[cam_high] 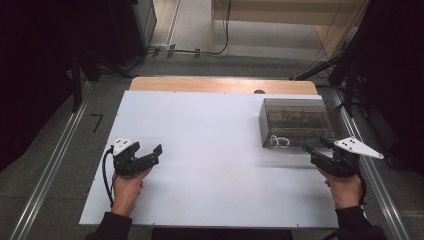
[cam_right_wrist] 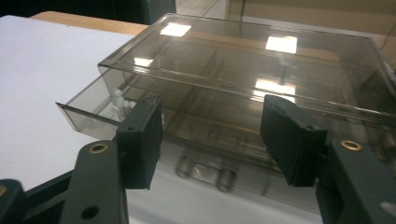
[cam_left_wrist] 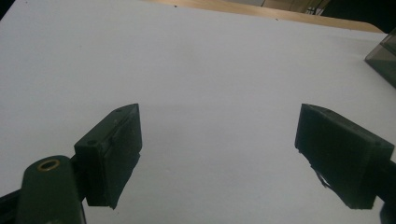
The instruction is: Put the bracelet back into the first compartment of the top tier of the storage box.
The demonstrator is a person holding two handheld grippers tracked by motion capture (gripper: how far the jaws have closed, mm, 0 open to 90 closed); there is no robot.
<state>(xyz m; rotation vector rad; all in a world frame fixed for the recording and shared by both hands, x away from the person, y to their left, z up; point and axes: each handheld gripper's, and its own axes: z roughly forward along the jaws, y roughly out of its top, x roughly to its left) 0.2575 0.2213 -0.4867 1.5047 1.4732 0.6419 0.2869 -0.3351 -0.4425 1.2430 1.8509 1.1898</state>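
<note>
A smoky see-through plastic box (cam_high: 295,120) stands at the right of the white board (cam_high: 210,150). In the right gripper view the box (cam_right_wrist: 243,79) has its drawer (cam_right_wrist: 88,116) slid out a little, with small white pieces (cam_right_wrist: 116,100) inside and a clear handle (cam_right_wrist: 205,172) on its front. My right gripper (cam_high: 316,146) sits just before the box's near right corner, and in its own view the gripper (cam_right_wrist: 210,140) is open with the jaws apart from the drawer front. My left gripper (cam_high: 154,155) rests low over the board's left side, also open, with bare board between its jaws (cam_left_wrist: 219,154).
The board lies on a wooden table (cam_high: 220,84) whose far edge shows beyond it. Metal rails (cam_high: 55,160) run along the floor on both sides. Cables (cam_high: 190,51) and dark stands lie past the table. A corner of the box (cam_left_wrist: 385,58) shows far right in the left gripper view.
</note>
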